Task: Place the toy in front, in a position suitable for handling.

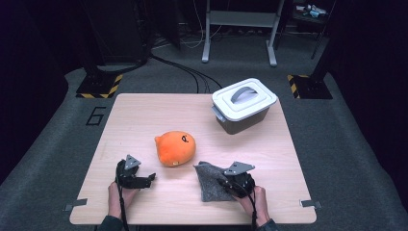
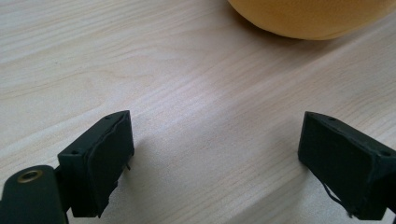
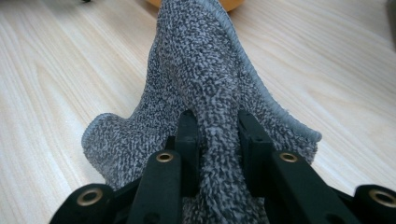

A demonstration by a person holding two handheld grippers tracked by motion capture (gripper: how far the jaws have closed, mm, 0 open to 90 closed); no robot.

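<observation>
A grey fuzzy cloth [image 1: 208, 180] lies on the wooden table near its front edge. My right gripper [image 1: 224, 182] is shut on a pinched ridge of this cloth [image 3: 210, 93]; in the right gripper view the fabric rises in a fold between the two black jaws, lifted off the table there. An orange round plush toy [image 1: 175, 147] sits mid-table, to the cloth's left. My left gripper [image 1: 150, 178] rests low at the front left, open, with bare wood between its fingers [image 2: 102, 163]. The plush's underside [image 2: 308, 16] shows just ahead of it.
A grey box with a white handled lid [image 1: 243, 103] stands at the table's back right. The table [image 1: 134, 115] has bare wood at the back left. Cables and a metal stand lie on the floor beyond.
</observation>
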